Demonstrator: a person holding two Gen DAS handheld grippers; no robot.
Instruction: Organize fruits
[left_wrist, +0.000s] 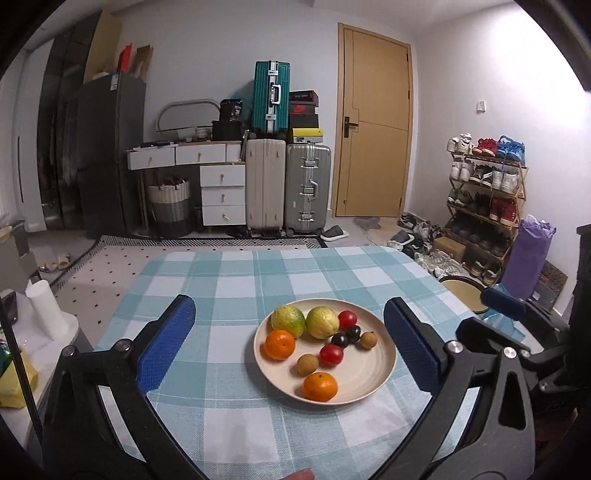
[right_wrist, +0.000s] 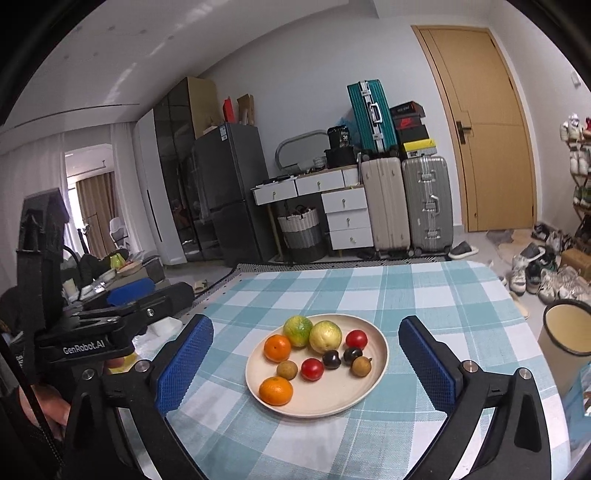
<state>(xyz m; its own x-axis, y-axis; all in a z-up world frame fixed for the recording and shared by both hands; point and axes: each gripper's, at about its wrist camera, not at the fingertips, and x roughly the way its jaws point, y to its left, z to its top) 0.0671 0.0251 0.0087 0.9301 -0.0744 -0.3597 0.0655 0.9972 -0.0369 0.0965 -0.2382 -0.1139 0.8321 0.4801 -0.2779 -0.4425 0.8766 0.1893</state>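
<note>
Both grippers' fingers (left_wrist: 168, 343) spread wide, empty, before plate (left_wrist: 369, 384) holding ten fruits, two oranges (left_wrist: 320, 386).

Both wrist views near, facing shared plate (left_wrist: 373, 384).

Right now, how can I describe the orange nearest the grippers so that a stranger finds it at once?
On the checked tablecloth stands a cream plate of fruit. At the plate's near edge lies one orange, alone. The other orange lies farther back, against a green-yellow fruit.
</note>
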